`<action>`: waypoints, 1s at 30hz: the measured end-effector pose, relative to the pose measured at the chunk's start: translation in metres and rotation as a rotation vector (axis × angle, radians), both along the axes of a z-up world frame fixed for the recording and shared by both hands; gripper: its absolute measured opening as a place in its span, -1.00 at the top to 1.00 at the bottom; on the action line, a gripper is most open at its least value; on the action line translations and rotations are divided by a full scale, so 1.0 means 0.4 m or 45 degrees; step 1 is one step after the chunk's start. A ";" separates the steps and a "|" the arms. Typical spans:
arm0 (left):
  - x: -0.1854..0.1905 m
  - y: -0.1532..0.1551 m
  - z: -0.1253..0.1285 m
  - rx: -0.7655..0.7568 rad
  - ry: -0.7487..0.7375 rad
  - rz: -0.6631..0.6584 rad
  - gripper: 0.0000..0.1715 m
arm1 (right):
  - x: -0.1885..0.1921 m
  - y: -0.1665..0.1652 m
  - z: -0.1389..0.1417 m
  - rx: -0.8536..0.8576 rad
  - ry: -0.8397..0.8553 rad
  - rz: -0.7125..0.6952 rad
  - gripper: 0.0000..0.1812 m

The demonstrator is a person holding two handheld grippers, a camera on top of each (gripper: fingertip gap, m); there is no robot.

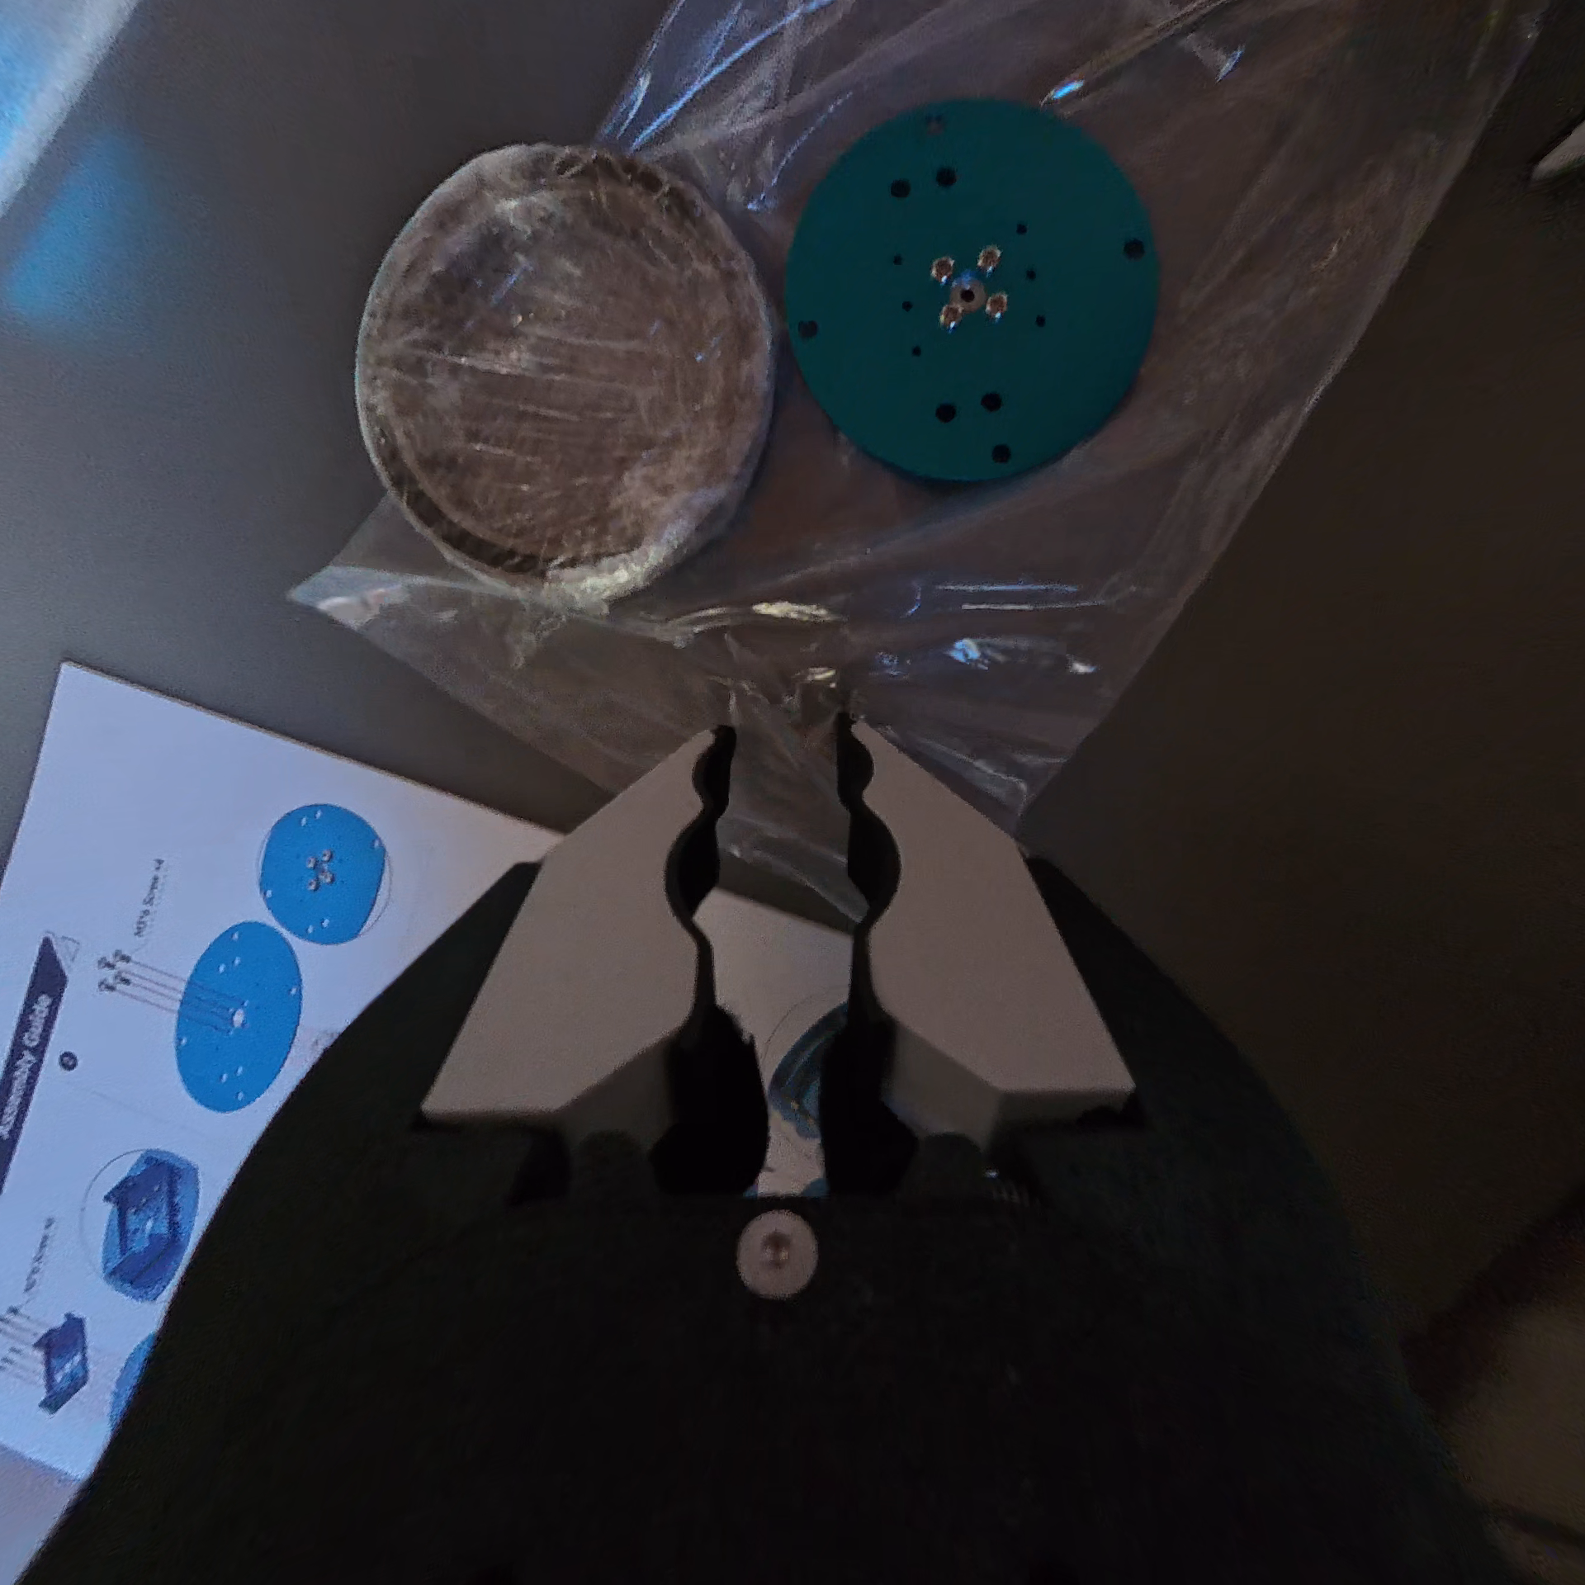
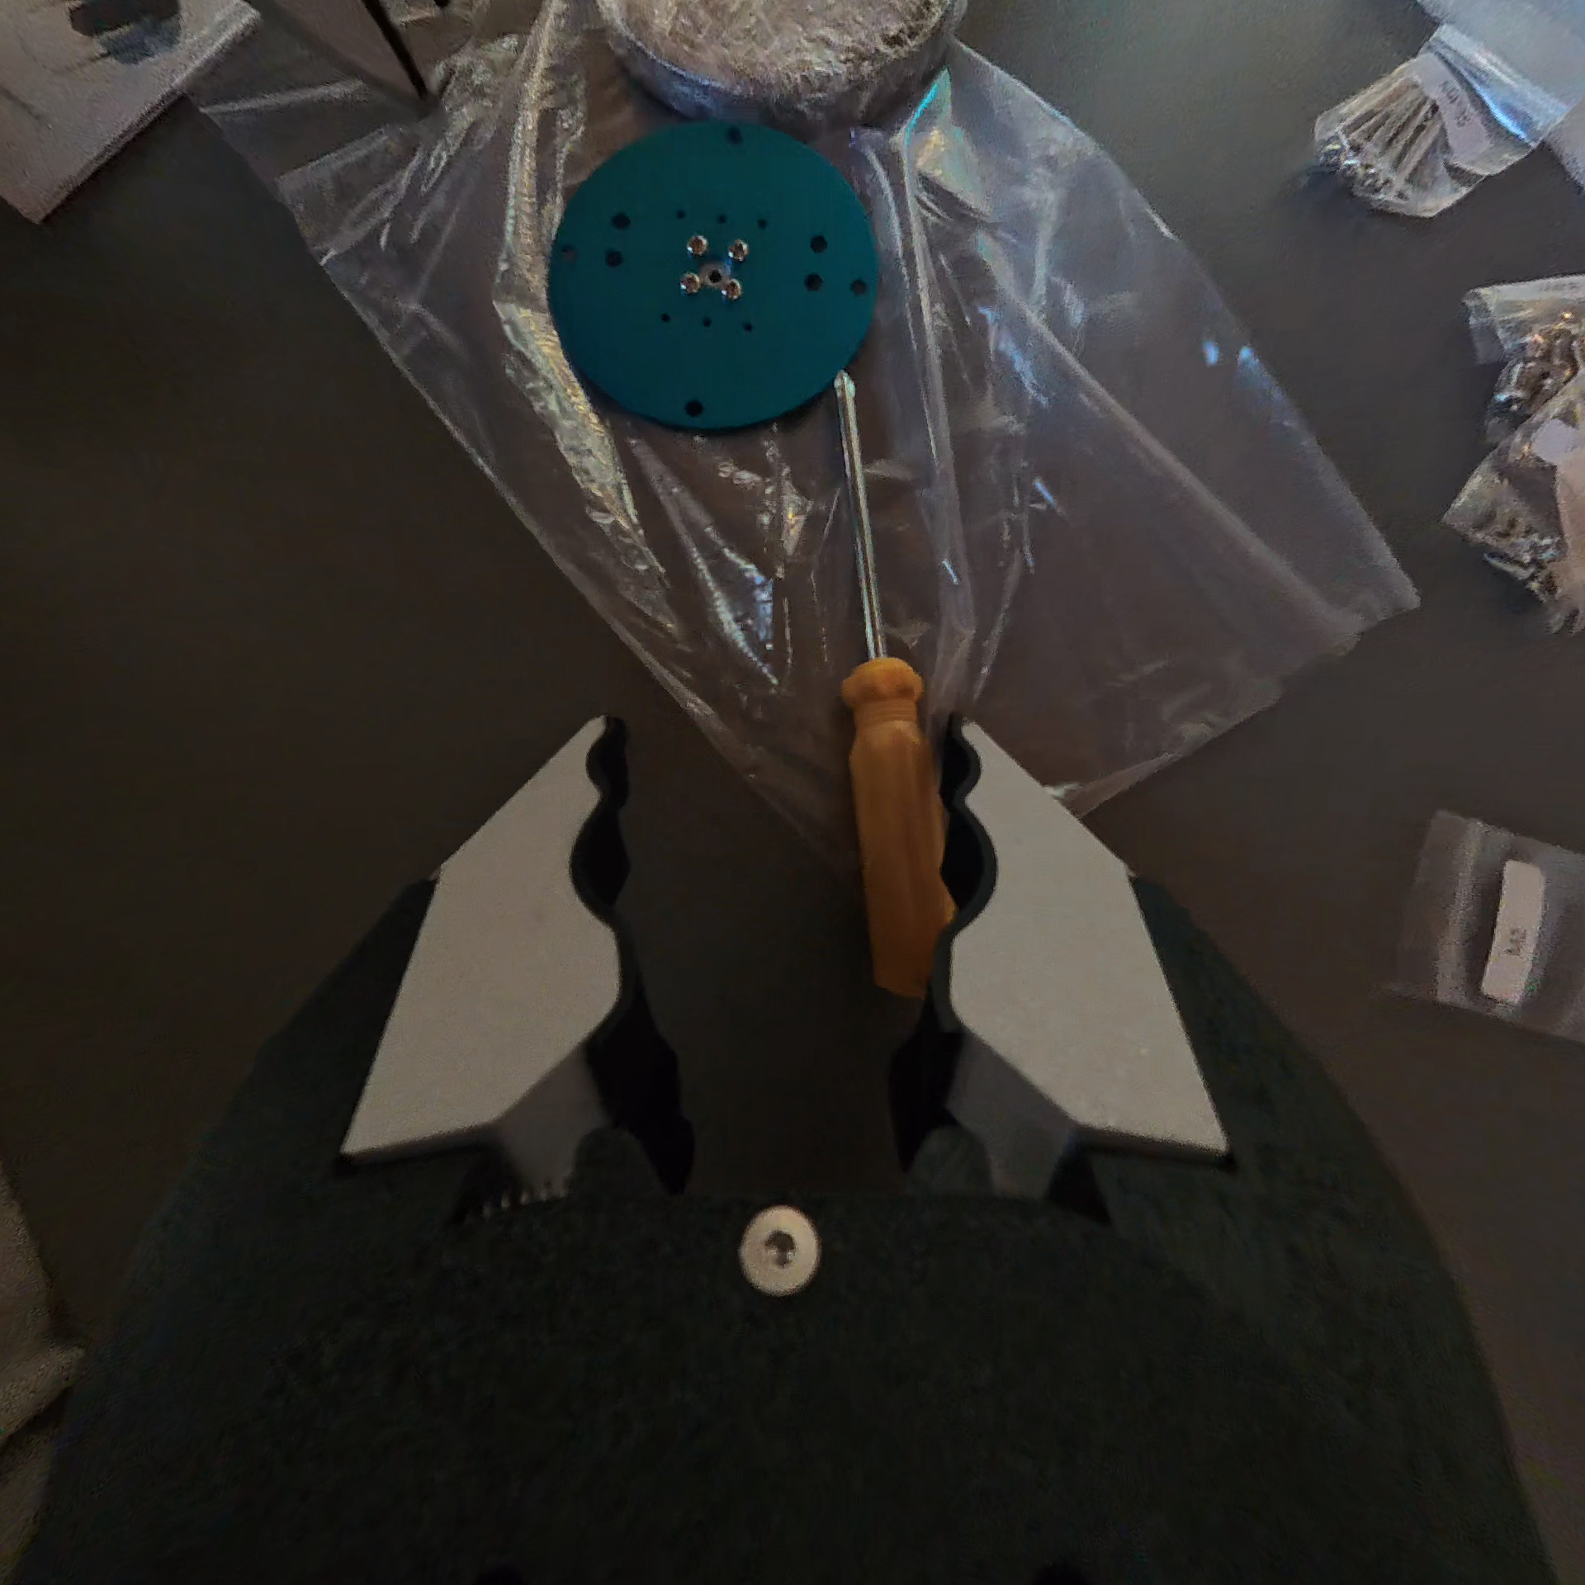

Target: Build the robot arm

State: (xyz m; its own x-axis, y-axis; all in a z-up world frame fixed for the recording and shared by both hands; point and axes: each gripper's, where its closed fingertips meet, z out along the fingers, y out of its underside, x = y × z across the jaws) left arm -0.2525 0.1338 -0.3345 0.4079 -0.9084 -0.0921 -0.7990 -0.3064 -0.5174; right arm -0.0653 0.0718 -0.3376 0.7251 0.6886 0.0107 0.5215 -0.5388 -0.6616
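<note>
Fingers of the left gripper (image 1: 785, 729) were nearly together, with a small gap, right at the crumpled edge of the clear bag (image 1: 943, 583); whether they pinched it, I could not tell. The right gripper (image 2: 785, 729) was spread wide, and the screwdriver (image 2: 896, 823) lay between its fingers, its yellow handle touching the right one and its tip just beside the teal disc (image 2: 712, 274) on the bag. I think a good grab would close slowly on the middle of the handle, keeping the tool level, while the left side kept the bag flat and the wrapped round part (image 1: 562, 369) stayed put.
</note>
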 end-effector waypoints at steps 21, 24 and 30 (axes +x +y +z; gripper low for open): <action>-0.113 0.001 0.173 0.113 -0.666 0.359 0.61 | 0.216 -0.026 0.052 0.090 -0.021 -0.258 0.80; -0.210 0.013 0.200 0.191 -0.748 0.490 0.61 | 0.351 -0.042 0.074 0.112 -0.005 -0.445 0.81; -0.402 0.023 0.211 0.357 -0.703 0.744 0.61 | 0.480 -0.140 0.036 0.042 -0.039 -0.539 0.81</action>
